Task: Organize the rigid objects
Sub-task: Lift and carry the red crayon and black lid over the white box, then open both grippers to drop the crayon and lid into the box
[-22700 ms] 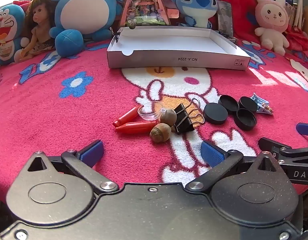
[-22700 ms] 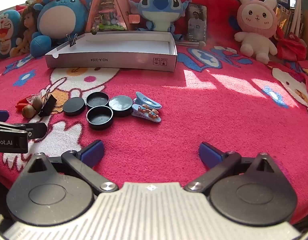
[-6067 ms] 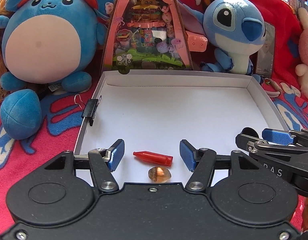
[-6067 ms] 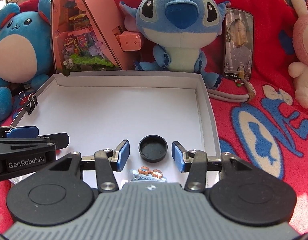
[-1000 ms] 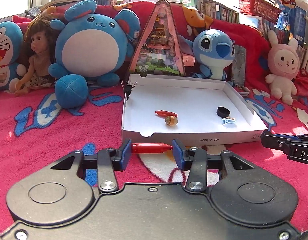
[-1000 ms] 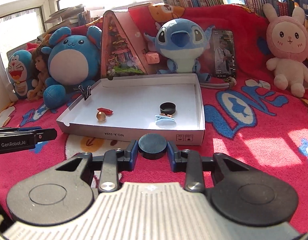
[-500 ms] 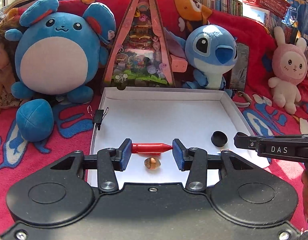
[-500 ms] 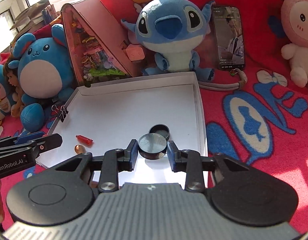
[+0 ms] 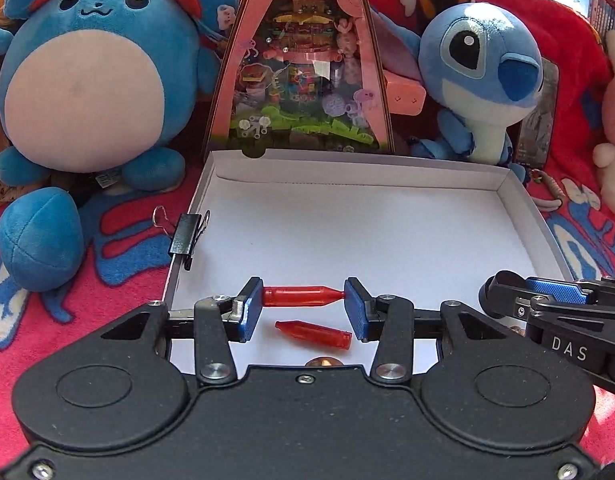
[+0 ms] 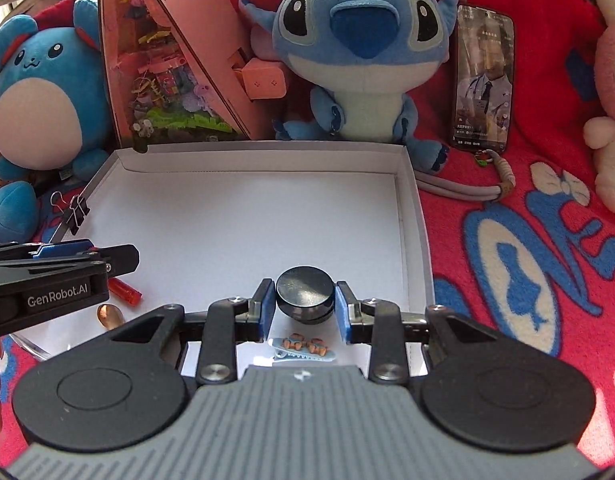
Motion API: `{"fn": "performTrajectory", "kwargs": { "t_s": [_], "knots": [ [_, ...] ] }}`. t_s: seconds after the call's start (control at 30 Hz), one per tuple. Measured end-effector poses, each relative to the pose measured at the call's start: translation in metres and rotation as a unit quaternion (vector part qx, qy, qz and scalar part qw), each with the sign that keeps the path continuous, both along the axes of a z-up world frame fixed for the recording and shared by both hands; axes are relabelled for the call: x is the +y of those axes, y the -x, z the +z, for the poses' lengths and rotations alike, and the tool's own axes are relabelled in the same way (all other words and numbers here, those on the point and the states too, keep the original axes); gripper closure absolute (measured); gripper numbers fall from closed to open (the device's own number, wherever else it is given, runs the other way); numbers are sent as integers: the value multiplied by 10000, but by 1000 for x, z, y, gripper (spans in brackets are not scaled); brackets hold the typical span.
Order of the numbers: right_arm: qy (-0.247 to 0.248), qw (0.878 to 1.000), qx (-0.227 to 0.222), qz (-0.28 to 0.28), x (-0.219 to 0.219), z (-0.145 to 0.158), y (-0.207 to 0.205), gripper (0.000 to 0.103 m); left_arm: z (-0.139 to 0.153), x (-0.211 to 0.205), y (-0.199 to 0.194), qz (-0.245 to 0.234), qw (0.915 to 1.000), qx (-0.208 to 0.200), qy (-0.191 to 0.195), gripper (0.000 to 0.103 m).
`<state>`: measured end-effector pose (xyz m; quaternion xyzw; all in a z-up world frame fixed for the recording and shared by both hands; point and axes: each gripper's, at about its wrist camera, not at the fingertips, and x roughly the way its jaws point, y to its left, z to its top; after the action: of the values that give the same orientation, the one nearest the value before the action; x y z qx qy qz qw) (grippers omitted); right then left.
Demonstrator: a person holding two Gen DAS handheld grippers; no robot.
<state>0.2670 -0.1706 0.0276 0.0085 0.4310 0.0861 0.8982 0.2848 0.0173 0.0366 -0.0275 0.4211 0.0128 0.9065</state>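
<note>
In the left wrist view, a black binder clip [image 9: 186, 236] grips the left wall of the white cardboard tray [image 9: 519, 208], left of centre in the frame. At lower centre the left gripper [image 9: 303, 297] holds a red crayon-shaped piece [image 9: 301, 296] end to end between its blue pads, crosswise above the tray floor. Just below it in the frame, a second red piece [image 9: 313, 329] lies on the floor of the tray, and the top of a brown acorn [image 9: 324, 361] shows at the edge of the gripper body. At the right edge of this frame the other tool enters from the side.

In the right wrist view, the left gripper's body fills the left middle of the frame, with a red piece and the acorn [image 10: 109, 316] showing beneath it. At lower centre the right gripper [image 10: 305, 306] is closed on a black round cap [image 10: 305, 294], pads touching its sides, above the tray's near right part. Whether the cap sits on another cap below cannot be told. A blue hair clip [image 10: 303, 348] lies on the tray floor just below the cap in the frame.
</note>
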Motion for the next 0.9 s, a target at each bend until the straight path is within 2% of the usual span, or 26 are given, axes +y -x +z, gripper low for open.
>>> {"fn": "performTrajectory", "kwargs": {
  "t_s": [0.73, 0.77, 0.83, 0.9],
  "knots": [
    [130, 9999, -47, -12, 3, -7, -5, 65, -13, -6, -5, -14, 9999, 38, -144, 61],
    [135, 9999, -54, -12, 3, -7, -5, 61, -13, -6, -5, -12, 9998, 30, -171, 61],
    [156, 9998, -78, 1, 3, -7, -6, 61, -13, -7, -5, -10, 9998, 15, -191, 60],
    [191, 9998, -105, 10, 3, -6, -6, 49, -13, -7, -5, -6, 9998, 2, -190, 60]
  ]
}}
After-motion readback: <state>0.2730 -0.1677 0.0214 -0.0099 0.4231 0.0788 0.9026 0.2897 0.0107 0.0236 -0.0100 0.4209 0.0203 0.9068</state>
